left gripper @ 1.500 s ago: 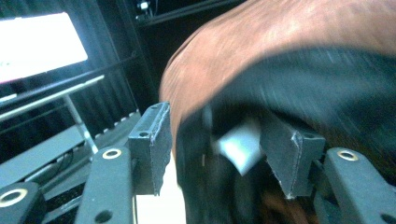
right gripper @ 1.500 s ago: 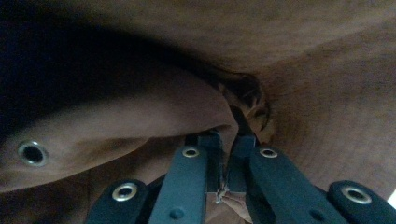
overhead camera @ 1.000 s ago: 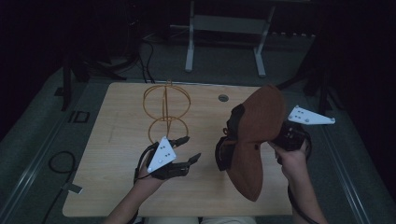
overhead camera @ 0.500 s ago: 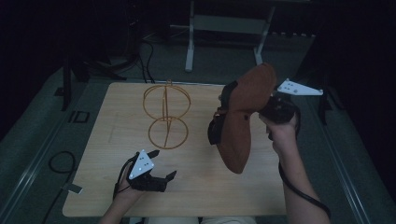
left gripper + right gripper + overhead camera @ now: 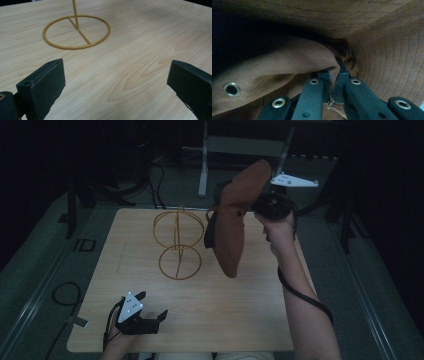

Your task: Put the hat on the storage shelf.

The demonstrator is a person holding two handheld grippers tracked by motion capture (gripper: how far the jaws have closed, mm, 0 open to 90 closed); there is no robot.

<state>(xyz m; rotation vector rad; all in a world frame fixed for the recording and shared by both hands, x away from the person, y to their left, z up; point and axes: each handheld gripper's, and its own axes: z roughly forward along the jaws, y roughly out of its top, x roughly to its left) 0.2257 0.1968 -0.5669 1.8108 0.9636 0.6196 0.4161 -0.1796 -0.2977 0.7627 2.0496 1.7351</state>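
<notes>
A: Your right gripper (image 5: 257,206) pinches the brown fabric brimmed hat (image 5: 234,225) aloft at one o'clock over the pale wooden table (image 5: 250,320); the left gripper (image 5: 152,312), jaws just spread and empty, sits at seven.

B: The gold wire hat stand (image 5: 177,242) looks light; a swinging brim could topple it.

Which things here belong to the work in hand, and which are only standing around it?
In the work:
- brown hat, clamped in the right hand-held gripper and held above the table
- gold wire stand on the table, beside the hat
- left hand-held gripper, jaws just opened, nothing between them

Standing around:
- grey frame on the floor behind the table
- cable on the floor at the left
</notes>
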